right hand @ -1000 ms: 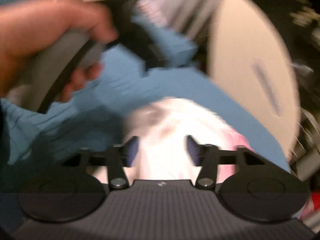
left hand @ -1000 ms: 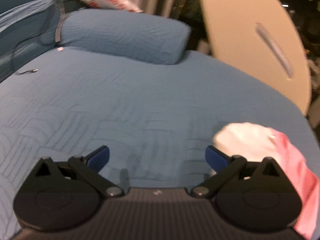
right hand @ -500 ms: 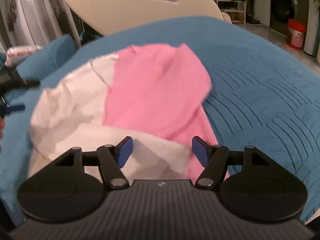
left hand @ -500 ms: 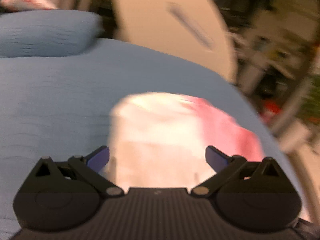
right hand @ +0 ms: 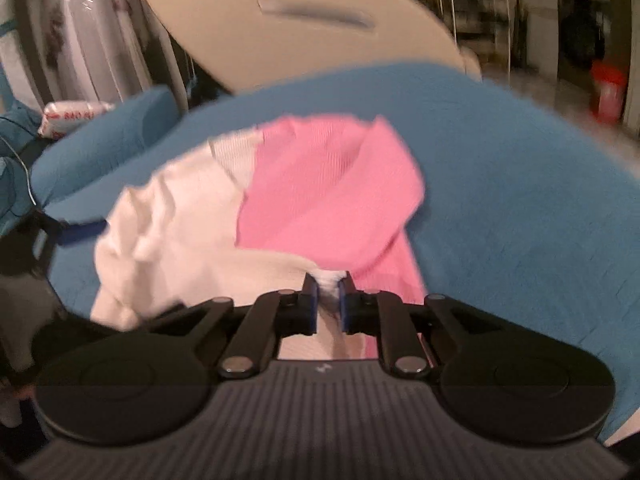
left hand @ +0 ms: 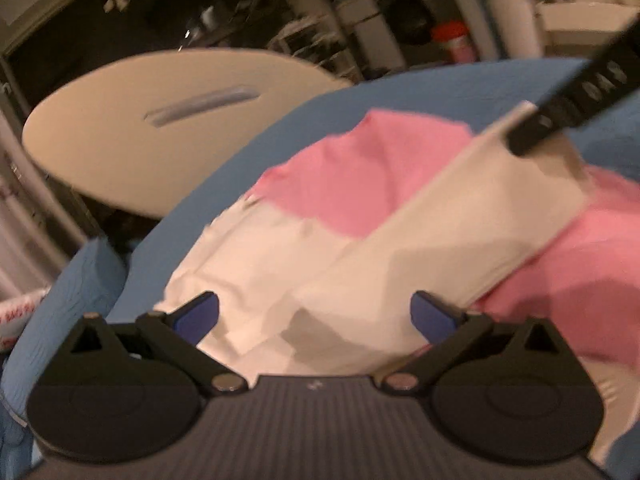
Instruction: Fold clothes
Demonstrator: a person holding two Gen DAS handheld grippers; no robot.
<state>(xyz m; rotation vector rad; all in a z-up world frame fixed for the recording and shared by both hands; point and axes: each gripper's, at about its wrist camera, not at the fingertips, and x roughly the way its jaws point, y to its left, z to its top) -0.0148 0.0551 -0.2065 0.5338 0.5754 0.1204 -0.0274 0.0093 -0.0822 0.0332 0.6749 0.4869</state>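
Right wrist view shows the right gripper point(right hand: 328, 300) pinched on a white edge of the pink and white garment point(right hand: 256, 208), which lies rumpled on the blue bed cover point(right hand: 520, 200) just ahead of its fingers. The left gripper point(left hand: 316, 316) hangs over the white part with its fingers spread wide, holding nothing. With only a thin pinch, the cloth could slip free, or a one-sided lift could drag the bunched layers askew. Blur hides the seams, and both views cut off the garment's near edge.
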